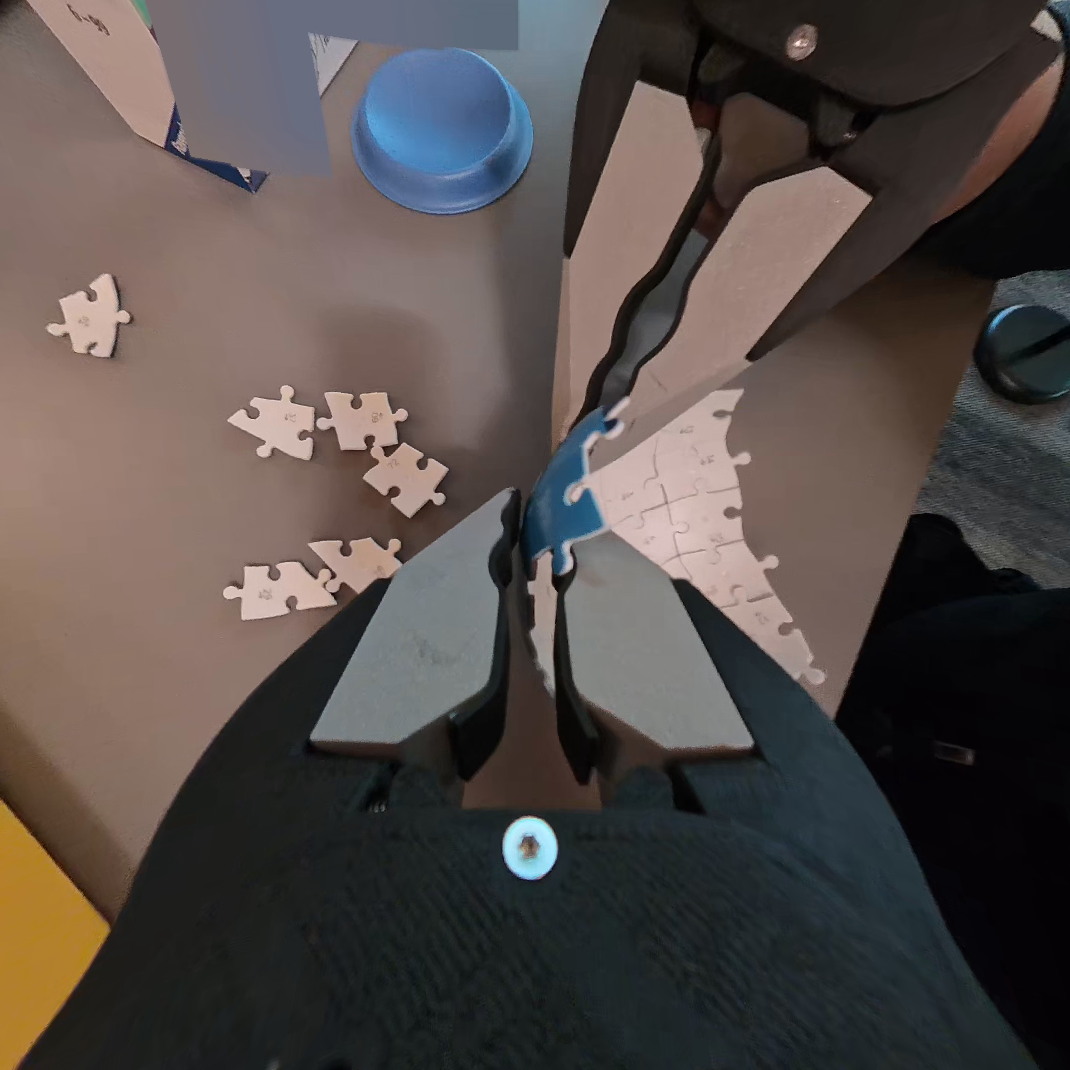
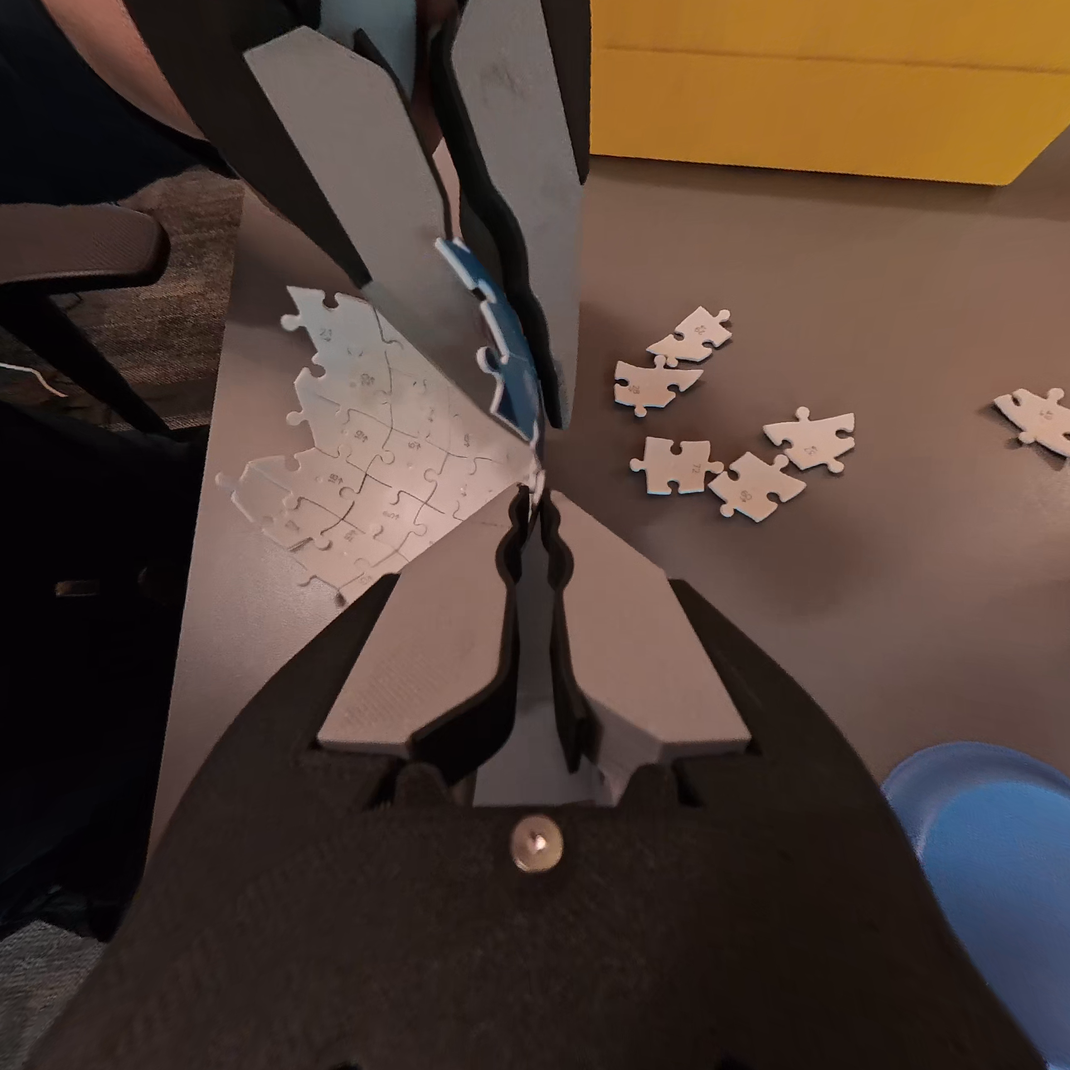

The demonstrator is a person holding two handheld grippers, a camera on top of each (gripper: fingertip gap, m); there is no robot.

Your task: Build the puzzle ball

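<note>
A partly built curved puzzle section (image 1: pixel 689 509) is held over the table's edge, its white numbered inside (image 2: pixel 376 463) facing the cameras. Its edge curls over and shows the blue outer face (image 1: pixel 564 509), also seen in the right wrist view (image 2: pixel 509 336). My left gripper (image 1: pixel 530 521) is shut on this blue-faced edge. My right gripper (image 2: pixel 535 492) is shut on the same section right beside it, tip to tip with the left gripper (image 2: pixel 538 417). In the left wrist view the right gripper (image 1: pixel 608 414) comes in from the upper right.
Several loose white pieces (image 1: pixel 359 422) (image 2: pixel 689 463) lie on the grey table, one farther off (image 1: pixel 90 315). A blue round stand (image 1: pixel 440 133) (image 2: pixel 984 868) and a puzzle box (image 1: pixel 116 75) stand beyond. A yellow block (image 2: pixel 810 87) and a chair (image 2: pixel 75 243) flank the table. Left and right tips are no more than a few centimetres apart.
</note>
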